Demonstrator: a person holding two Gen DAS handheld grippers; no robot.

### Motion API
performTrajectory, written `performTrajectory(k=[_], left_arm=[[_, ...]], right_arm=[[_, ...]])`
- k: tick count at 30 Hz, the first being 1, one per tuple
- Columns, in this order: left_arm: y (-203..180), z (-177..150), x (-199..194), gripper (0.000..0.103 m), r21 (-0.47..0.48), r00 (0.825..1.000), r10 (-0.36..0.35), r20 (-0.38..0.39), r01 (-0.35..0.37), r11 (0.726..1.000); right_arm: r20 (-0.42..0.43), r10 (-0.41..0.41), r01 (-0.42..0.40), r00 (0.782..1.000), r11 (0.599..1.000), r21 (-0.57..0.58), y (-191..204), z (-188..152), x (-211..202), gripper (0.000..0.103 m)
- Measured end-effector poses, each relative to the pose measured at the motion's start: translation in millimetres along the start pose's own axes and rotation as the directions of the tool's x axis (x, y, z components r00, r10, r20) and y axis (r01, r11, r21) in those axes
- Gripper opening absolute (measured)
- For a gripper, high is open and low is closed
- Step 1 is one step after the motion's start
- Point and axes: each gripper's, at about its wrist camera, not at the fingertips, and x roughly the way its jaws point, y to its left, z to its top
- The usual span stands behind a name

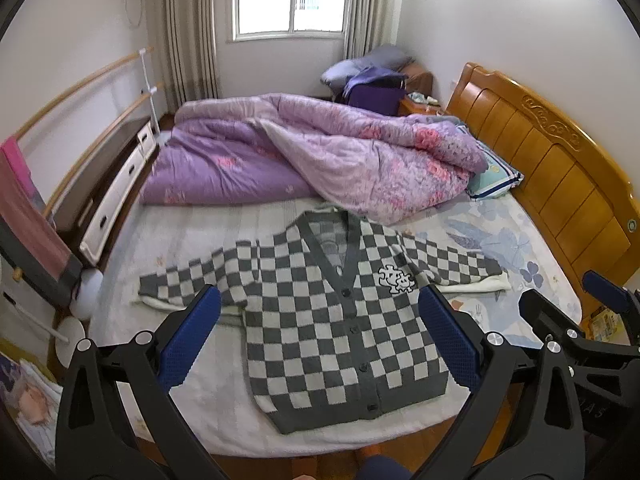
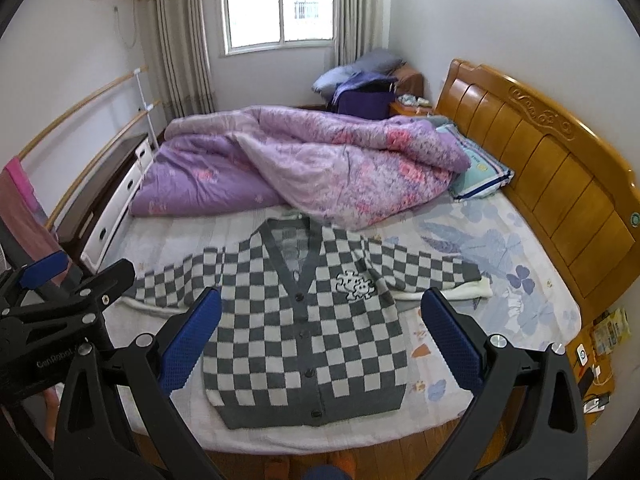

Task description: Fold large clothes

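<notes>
A grey-and-white checkered cardigan (image 1: 320,316) lies flat, face up and buttoned, on the near half of the bed, sleeves spread to both sides. It also shows in the right wrist view (image 2: 296,328). My left gripper (image 1: 320,300) is open and empty, held above the cardigan's near part. My right gripper (image 2: 320,304) is open and empty, also above the cardigan. The right gripper also shows at the right edge of the left wrist view (image 1: 576,316), and the left gripper at the left edge of the right wrist view (image 2: 68,292).
A rumpled purple quilt (image 1: 320,152) covers the far half of the bed. A wooden headboard (image 1: 560,168) runs along the right. A pillow (image 1: 496,176) lies by it. A white dresser (image 1: 116,196) and rails stand on the left. The bed's near edge (image 1: 320,440) meets wooden floor.
</notes>
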Motion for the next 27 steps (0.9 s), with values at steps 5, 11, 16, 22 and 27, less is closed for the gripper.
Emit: performTrajectory(k=[5,11,16,22,27], left_arm=[[14.9,14.7,52.3,0.098,-0.068,0.997,-0.044,-0.057,0.04,0.997],[45.8,20.1,123.8,0.098,-0.227,0.991,-0.107,-0.085,0.085,0.97],[94.1,1.2,174.5,0.098,-0.324,0.988,-0.058,-0.145,0.008,0.946],[209.7,-53.0,235.3,0.098,-0.548,0.966,-0.099,-0.237,-0.049,0.835],[313.9,-86.3,290.2,0.098,-0.626,0.958,-0.098,-0.269,-0.097,0.774]], right_arm=[[-0.049,0.061,-0.063,0.997,0.997,-0.037,-0.3,18.7,51.6,0.096],[-0.106,0.153,-0.167,0.983,0.976,-0.139,8.3,42.0,129.5,0.096],[-0.173,0.235,-0.272,0.956,0.933,-0.236,42.9,47.7,192.5,0.096],[-0.309,0.326,-0.39,0.894,0.905,-0.173,87.2,32.2,274.4,0.072],[-0.44,0.343,-0.394,0.83,0.919,-0.028,125.7,10.2,355.7,0.037]])
